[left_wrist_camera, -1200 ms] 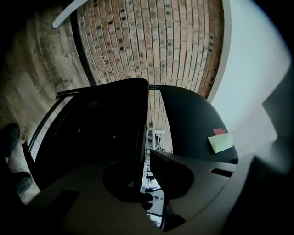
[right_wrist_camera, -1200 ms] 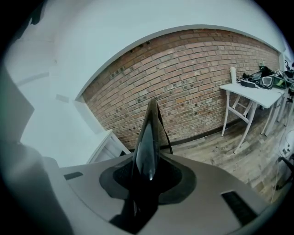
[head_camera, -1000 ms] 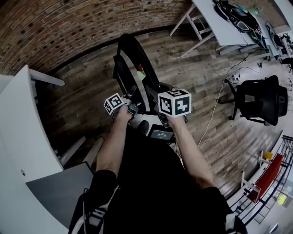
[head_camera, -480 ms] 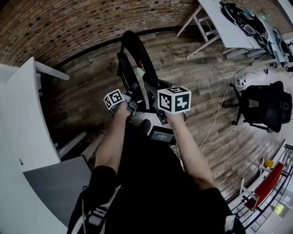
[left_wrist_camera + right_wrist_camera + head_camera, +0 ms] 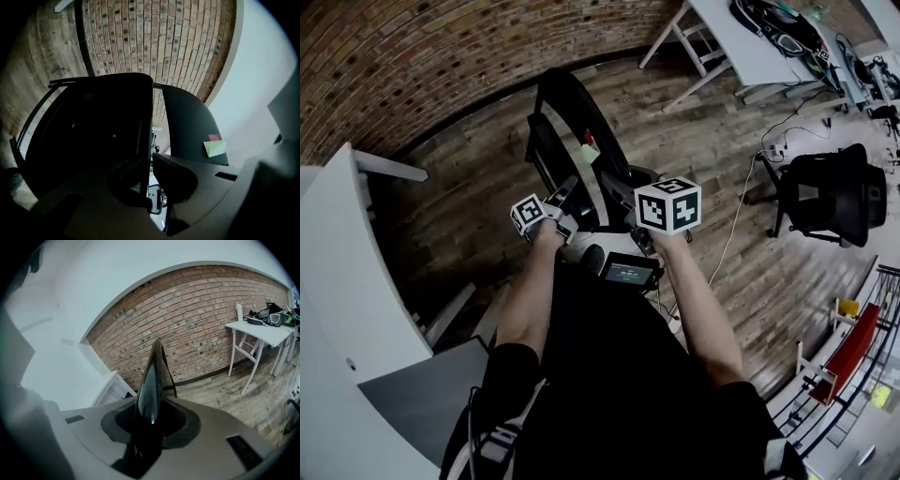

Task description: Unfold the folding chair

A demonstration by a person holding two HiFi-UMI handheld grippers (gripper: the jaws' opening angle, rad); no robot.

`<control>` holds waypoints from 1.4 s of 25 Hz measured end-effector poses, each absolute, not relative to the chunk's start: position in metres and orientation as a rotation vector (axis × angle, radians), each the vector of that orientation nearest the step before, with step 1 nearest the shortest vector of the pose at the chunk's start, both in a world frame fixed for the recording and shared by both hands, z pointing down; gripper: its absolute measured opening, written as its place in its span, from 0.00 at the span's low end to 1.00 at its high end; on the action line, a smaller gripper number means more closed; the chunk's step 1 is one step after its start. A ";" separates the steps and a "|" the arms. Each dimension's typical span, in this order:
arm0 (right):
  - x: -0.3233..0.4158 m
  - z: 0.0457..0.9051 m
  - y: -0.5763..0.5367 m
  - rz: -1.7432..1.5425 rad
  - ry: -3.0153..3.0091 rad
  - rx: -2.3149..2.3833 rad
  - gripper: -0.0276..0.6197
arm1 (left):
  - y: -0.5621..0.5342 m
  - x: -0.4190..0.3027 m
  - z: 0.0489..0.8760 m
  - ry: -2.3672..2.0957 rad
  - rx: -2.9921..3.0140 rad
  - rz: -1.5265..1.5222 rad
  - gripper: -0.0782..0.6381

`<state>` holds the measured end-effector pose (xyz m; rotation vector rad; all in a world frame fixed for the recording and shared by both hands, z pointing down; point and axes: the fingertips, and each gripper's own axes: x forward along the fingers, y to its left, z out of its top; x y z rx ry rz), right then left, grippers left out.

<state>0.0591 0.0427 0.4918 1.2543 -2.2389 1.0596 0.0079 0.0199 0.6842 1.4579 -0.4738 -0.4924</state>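
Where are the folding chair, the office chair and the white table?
folding chair [image 5: 591,122], head view, on its curved black frame.
office chair [image 5: 830,197], head view, on its black backrest.
white table [image 5: 736,52], head view, on the bare top.

Reaching both bare forearms forward from the body, left forearm [image 5: 525,295] and right forearm [image 5: 705,314] running nearly parallel. Gripping the left gripper [image 5: 565,199] in the left hand [image 5: 547,232], pointing it about level, with its marker cube facing up and outward. Pinching its jaws almost fully together on a thin edge of the folding chair [image 5: 93,131] caught between them. Carrying the right gripper [image 5: 628,202] in the right hand [image 5: 670,234], just to the right of the left gripper, tilting it downward. Holding its jaws partway apart, pressing on a narrow glossy black edge of the chair between the pads, running straight ahead of them.
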 end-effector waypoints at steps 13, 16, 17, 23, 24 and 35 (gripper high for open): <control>0.083 0.490 0.039 1.097 -2.283 1.289 0.20 | 0.030 -0.004 0.677 -0.332 1.476 -0.503 0.16; 0.092 0.494 0.039 1.116 -2.283 1.303 0.20 | 0.036 -0.011 0.677 -0.321 1.449 -0.531 0.15; 0.098 0.497 0.038 1.123 -2.283 1.307 0.19 | 0.039 -0.016 0.680 -0.334 1.441 -0.534 0.15; 0.125 0.510 0.033 1.179 -2.297 1.315 0.18 | 0.043 -0.042 0.688 -0.463 1.458 -0.537 0.15; 0.124 0.510 0.033 1.186 -2.303 1.307 0.18 | 0.044 -0.045 0.691 -0.499 1.468 -0.511 0.15; 0.138 0.522 0.024 1.212 -2.330 1.303 0.18 | 0.043 -0.059 0.702 -0.669 1.505 -0.369 0.20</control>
